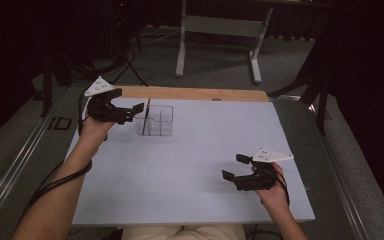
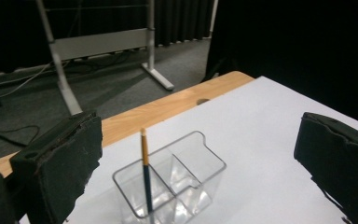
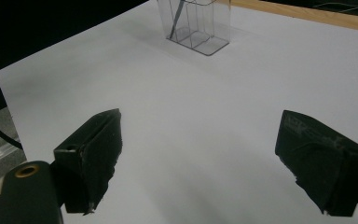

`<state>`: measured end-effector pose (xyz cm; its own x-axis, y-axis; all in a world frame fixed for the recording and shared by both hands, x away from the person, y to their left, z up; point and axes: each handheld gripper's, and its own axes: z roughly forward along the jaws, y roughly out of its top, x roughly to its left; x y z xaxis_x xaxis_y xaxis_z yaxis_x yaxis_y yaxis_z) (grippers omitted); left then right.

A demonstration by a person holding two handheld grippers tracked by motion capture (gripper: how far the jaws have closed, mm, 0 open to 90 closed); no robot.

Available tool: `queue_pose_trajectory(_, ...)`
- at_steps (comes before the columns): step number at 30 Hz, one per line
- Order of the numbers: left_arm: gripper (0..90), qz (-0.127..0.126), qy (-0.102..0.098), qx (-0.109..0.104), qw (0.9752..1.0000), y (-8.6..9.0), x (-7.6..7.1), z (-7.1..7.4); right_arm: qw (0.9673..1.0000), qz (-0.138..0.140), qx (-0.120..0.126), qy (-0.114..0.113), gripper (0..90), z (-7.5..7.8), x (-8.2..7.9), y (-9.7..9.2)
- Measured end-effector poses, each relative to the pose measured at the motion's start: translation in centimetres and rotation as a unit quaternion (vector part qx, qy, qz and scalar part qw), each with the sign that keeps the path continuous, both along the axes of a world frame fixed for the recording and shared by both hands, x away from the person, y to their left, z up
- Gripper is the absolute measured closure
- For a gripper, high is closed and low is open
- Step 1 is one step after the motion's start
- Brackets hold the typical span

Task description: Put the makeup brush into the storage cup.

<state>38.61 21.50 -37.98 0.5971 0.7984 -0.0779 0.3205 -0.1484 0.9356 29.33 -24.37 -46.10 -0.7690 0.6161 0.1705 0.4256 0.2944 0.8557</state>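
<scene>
A clear plastic organizer (image 1: 156, 121) with several compartments stands on the white board (image 1: 200, 170) at the far left. A dark pencil (image 1: 148, 115) with an orange top stands upright in its left compartment. My left gripper (image 1: 133, 113) is open just left of the organizer, level with the pencil. In the left gripper view, the pencil (image 2: 145, 170) and organizer (image 2: 189, 179) sit ahead of the wide-apart jaws of the left gripper (image 2: 198, 140), untouched. My right gripper (image 1: 234, 167) is open and empty over the board near the front right. The right gripper view has the right gripper (image 3: 200, 140) low, with the organizer (image 3: 198, 25) far off.
A wooden table edge (image 1: 195, 93) runs behind the board. Beyond it a white desk frame (image 1: 220, 27) stands on grey carpet, with cables (image 1: 135, 70) on the floor. A metal rail (image 1: 15, 160) runs along the left side.
</scene>
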Motion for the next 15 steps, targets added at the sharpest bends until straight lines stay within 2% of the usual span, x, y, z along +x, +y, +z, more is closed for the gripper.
queue_pose_trajectory(7,1.7,-0.021,-0.005,-0.008,0.9997,-0.2,-1.6,0.1,1.0,0.002,0.0,-0.001,14.8,0.0,0.0,0.1)
queue_pose_trajectory(13,1.7,-0.038,-0.001,-0.01,0.9992,-0.3,-2.6,0.1,1.0,0.002,0.001,-0.003,14.8,0.0,0.0,0.1)
queue_pose_trajectory(15,1.7,-0.037,-0.005,-0.007,0.9993,-0.3,-3.0,0.0,1.0,0.004,0.004,-0.002,14.8,0.0,0.0,0.1)
